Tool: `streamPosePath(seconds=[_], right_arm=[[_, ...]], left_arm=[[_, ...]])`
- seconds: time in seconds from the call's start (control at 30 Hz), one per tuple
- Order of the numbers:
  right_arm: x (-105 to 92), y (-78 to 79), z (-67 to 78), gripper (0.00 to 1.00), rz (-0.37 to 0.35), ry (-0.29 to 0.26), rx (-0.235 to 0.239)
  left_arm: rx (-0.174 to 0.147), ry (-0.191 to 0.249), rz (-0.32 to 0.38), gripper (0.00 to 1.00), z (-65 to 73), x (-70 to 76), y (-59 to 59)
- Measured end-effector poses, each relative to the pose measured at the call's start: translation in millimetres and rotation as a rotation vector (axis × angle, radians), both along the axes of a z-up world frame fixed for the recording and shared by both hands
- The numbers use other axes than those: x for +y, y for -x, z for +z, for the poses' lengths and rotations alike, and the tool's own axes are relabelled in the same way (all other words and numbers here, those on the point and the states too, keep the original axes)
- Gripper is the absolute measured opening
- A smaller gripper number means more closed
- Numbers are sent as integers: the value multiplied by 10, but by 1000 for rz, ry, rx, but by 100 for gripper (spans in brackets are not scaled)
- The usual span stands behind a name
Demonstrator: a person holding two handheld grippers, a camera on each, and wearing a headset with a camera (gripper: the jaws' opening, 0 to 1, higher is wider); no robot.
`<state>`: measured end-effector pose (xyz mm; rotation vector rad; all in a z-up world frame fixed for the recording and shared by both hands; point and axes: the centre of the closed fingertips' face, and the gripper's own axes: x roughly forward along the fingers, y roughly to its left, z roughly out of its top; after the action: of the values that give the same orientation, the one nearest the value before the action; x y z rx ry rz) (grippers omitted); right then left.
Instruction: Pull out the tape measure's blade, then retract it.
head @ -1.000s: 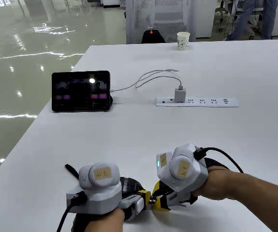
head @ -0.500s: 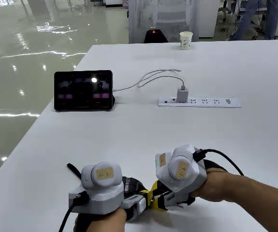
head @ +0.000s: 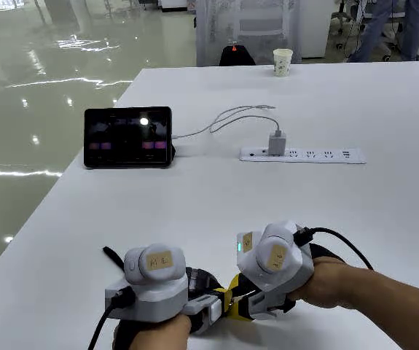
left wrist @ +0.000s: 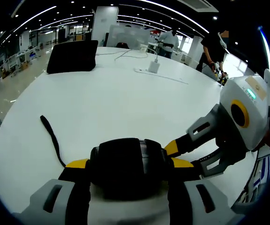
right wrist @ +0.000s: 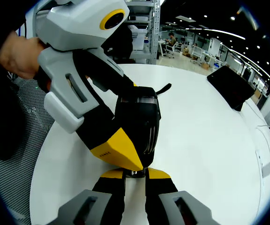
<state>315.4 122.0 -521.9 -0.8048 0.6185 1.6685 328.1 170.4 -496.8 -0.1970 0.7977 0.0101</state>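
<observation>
Change: left tongs (left wrist: 129,164) and right tongs (right wrist: 135,174) stay put on the tabletop (head: 194,197).
Left: grasping the tape measure (right wrist: 137,124).
Right: clenched on the blade end (right wrist: 135,172).
Stickers (head: 158,260): handwriting unreadable.

No legible text; handwritten stickers (head: 158,260) illegibly blurred.

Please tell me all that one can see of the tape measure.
The tape measure has a black ribbed case, rubbery-looking. It seems to rest on the white table, clamped by the left claw. The right claw pinches what looks like its metal hook, tight against the case. Its black strap trails on the table.
</observation>
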Motion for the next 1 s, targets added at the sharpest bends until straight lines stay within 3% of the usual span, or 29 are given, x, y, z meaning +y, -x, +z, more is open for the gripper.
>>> streamPosePath(seconds=[0.53, 1.0], right_arm=[[-147, -26, 42, 19, -46, -15, -16], [-380, -50, 181, 27, -155, -61, -20]], left_arm=[[9, 12, -27, 66, 14, -40, 39], [2, -14, -91, 70, 64, -78, 144]])
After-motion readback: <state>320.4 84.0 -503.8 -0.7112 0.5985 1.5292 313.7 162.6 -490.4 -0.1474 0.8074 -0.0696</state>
